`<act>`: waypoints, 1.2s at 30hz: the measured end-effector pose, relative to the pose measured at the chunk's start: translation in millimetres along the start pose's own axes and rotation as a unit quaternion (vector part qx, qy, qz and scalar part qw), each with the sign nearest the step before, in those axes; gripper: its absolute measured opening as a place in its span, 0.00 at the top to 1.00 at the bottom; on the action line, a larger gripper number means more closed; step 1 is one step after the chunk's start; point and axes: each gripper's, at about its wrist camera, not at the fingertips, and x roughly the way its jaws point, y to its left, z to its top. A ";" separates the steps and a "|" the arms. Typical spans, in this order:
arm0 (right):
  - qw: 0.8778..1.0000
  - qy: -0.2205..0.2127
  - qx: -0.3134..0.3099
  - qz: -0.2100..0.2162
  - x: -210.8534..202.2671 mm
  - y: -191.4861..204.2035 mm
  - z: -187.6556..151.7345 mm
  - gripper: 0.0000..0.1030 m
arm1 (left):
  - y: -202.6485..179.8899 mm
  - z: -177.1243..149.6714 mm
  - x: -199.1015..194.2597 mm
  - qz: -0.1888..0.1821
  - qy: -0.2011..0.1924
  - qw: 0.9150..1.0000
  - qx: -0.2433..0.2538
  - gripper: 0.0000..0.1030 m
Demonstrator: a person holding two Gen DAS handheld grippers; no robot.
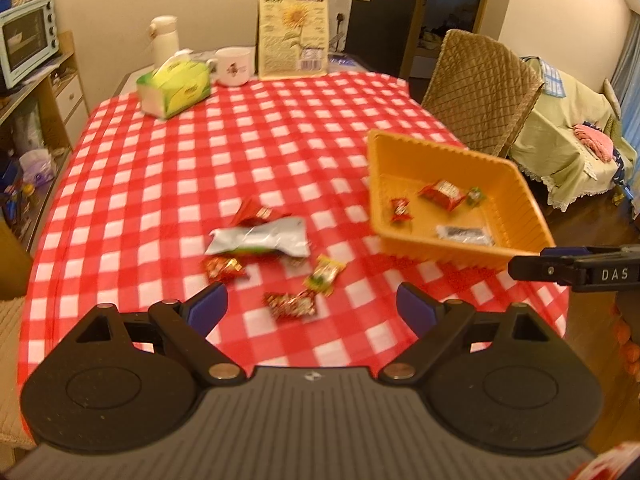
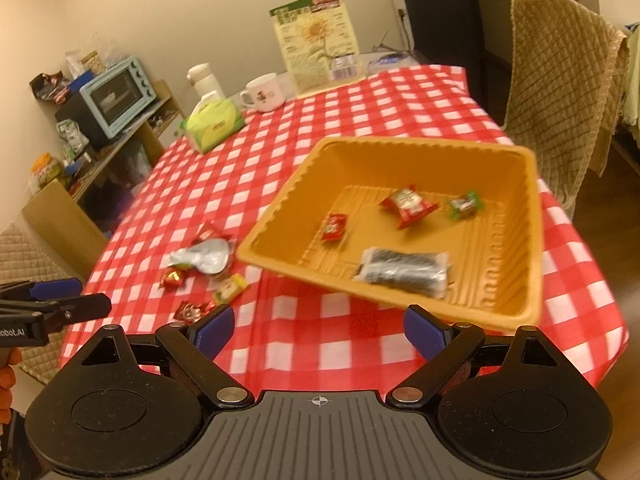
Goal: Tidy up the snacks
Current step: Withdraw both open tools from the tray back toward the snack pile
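On the red checked tablecloth sits your orange basket, with four snacks inside: two red packs, a green one, and a dark clear-wrapped bar. Beside it lie loose snacks: a silver bag and, it seems, four small blurry candies. Your left gripper and right gripper both gape wide, holding nothing.

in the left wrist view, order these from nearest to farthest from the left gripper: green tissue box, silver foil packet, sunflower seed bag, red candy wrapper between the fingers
1. red candy wrapper, just ahead of the left gripper
2. silver foil packet, mid-table
3. green tissue box, far left
4. sunflower seed bag, back edge
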 end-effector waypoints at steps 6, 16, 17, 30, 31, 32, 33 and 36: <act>1.000 0.018 -0.013 0.011 20.6 25.6 -8.1 0.12 | 22.2 -14.8 0.0 0.014 0.011 1.000 -0.001 0.13; 0.999 0.036 -0.029 0.021 54.2 58.3 -18.1 0.12 | 41.3 -24.0 11.2 0.014 0.026 0.999 0.011 0.15; 0.999 0.037 -0.031 0.019 57.1 60.4 -18.7 0.12 | 41.9 -25.3 13.5 0.012 0.028 0.999 0.014 0.16; 0.999 0.040 -0.013 -0.004 77.1 57.8 -26.1 0.15 | 31.4 -28.8 63.4 -0.011 0.046 0.993 0.104 0.28; 0.999 0.040 -0.010 -0.008 78.0 56.2 -25.9 0.16 | 30.0 -28.1 67.1 -0.013 0.046 0.992 0.114 0.29; 0.999 0.041 -0.006 -0.011 78.8 54.2 -25.7 0.16 | 28.6 -27.6 71.0 -0.015 0.045 0.991 0.124 0.30; 0.999 0.042 -0.002 -0.015 79.5 52.6 -25.3 0.16 | 27.4 -26.9 75.3 -0.016 0.045 0.990 0.134 0.31; 0.999 0.042 0.011 -0.024 81.0 47.3 -24.7 0.16 | 23.2 -23.8 88.0 -0.020 0.049 0.985 0.164 0.34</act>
